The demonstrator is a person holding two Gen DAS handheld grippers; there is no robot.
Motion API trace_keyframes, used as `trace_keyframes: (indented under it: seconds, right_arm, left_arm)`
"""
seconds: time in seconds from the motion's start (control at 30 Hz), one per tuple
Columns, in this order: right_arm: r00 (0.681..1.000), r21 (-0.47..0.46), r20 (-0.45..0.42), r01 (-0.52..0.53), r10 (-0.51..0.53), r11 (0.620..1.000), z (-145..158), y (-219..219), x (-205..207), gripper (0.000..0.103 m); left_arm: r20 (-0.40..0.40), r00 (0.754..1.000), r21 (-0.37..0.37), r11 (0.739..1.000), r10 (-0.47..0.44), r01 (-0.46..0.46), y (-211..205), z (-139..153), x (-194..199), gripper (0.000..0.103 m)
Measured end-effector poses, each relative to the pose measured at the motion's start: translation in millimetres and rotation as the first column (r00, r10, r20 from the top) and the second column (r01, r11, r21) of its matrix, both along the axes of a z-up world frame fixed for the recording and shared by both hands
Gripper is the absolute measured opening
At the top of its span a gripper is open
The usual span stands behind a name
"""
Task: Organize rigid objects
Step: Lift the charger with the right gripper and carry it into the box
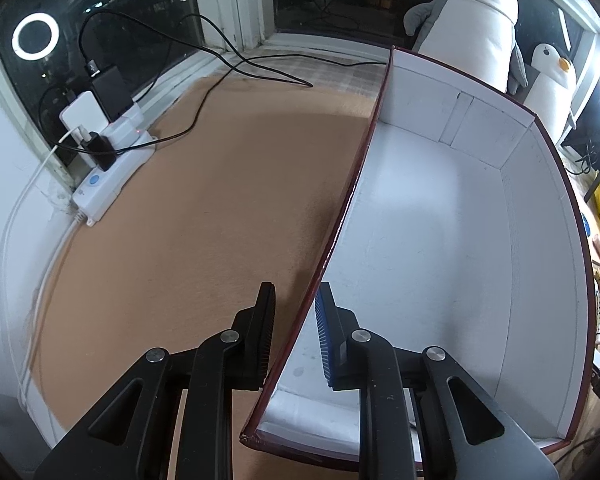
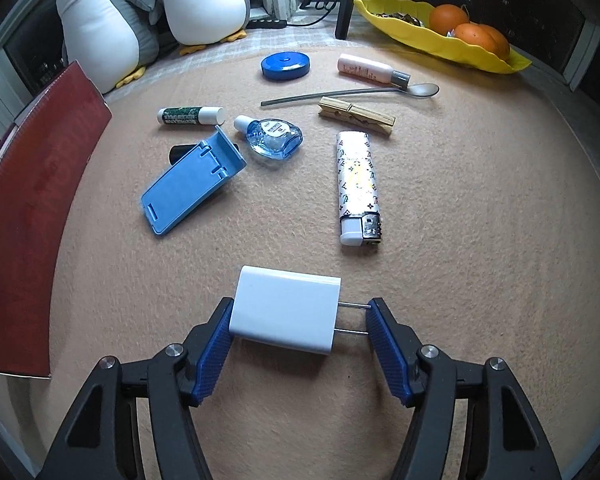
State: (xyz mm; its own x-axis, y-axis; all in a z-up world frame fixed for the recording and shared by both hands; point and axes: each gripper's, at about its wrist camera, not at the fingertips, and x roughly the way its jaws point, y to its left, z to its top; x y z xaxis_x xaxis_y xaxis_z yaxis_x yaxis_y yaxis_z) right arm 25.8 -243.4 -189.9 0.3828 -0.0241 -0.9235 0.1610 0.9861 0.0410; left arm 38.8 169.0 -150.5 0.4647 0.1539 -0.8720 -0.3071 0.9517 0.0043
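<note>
In the right wrist view a white plug charger (image 2: 286,314) lies on the tan felt mat between the blue pads of my right gripper (image 2: 300,302). The left pad touches its body and the right pad meets its two prong tips. Beyond it lie a patterned lighter (image 2: 357,184), a blue phone stand (image 2: 188,188), an eye-drop bottle (image 2: 274,138), a lip balm (image 2: 190,115), a clothespin (image 2: 356,116), a spoon (image 2: 352,94), a pink tube (image 2: 370,70) and a blue round case (image 2: 286,65). In the left wrist view my left gripper (image 1: 295,286) is shut on the left wall of a red box with a white inside (image 1: 440,208).
The box's red outer wall (image 2: 40,200) stands at the left of the mat. Two plush penguins (image 2: 100,24) sit at the back by the window. A yellow dish with oranges (image 2: 412,32) is at the back right. A power strip with plugs and cables (image 1: 112,176) lies left of the box.
</note>
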Motion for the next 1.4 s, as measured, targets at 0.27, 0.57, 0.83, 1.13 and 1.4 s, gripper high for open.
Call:
trace_keyframes:
  seconds: [0.27,0.57,0.83,1.13,1.4]
  right_arm:
    - [0.998,-0.004,0.053,-0.035,0.035,0.999,24.0,8.3,-8.4,0.062]
    - [0.971,0.02,0.167,-0.176,0.17,0.984,78.3,53.5,0.6,0.062]
    - [0.891,0.01,0.256,-0.39,0.374,0.921,119.2,132.0,18.1,0.062]
    - [0.781,-0.037,0.265,-0.577,0.565,0.816,120.2,216.6,26.9,0.062]
    - [0.734,-0.085,0.21,-0.644,0.646,0.76,100.0,252.1,32.2,0.062]
  left_arm:
    - [0.007,1.0,-0.008,1.0,0.005,-0.005,1.9,-0.9,-1.5,0.016]
    - [0.011,1.0,-0.009,1.0,0.009,-0.009,2.0,-0.9,-2.6,0.016]
    - [0.015,1.0,-0.006,1.0,0.015,-0.015,1.6,-1.0,-4.8,0.016]
    - [0.017,1.0,-0.017,1.0,0.019,-0.018,3.0,-1.4,-4.9,0.016]
    - [0.019,0.999,-0.04,0.999,0.03,-0.029,4.8,1.5,-6.1,0.016]
